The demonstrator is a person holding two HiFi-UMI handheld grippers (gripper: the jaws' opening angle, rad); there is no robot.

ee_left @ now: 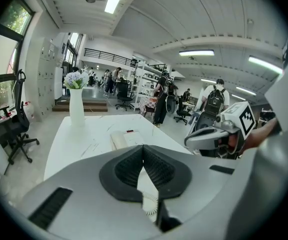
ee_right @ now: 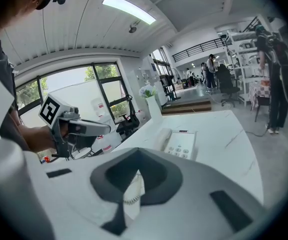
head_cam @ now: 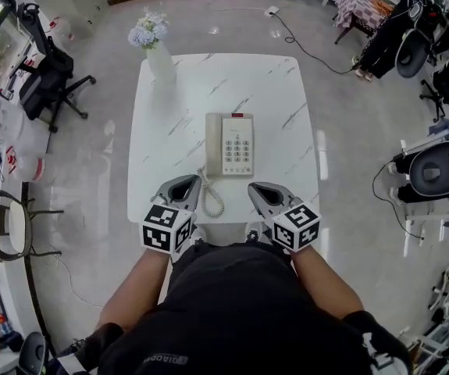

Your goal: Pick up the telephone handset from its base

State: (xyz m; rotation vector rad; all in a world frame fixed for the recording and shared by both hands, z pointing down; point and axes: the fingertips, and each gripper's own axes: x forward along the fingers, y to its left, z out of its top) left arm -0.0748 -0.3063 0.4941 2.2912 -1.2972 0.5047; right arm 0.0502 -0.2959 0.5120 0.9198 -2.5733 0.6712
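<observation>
Handset on base's 9 o'clock side, mid table, long axis 12–6 in head view, cord off 6 end. Clear only in gripper views: left gripper & right gripper pinched shut, empty.

A: What stands ahead of the left gripper, jaws together?
B: Bare white table first, then the telephone, its handset on the side nearest those jaws. The coiled cord loops just beside the tips, toward the right gripper.
A: And ahead of the right jaws?
B: Open tabletop up to the keypad edge, and a wide bare strip outward of them. The vase stands well beyond the telephone, near the far corner on the left jaws' side.
</observation>
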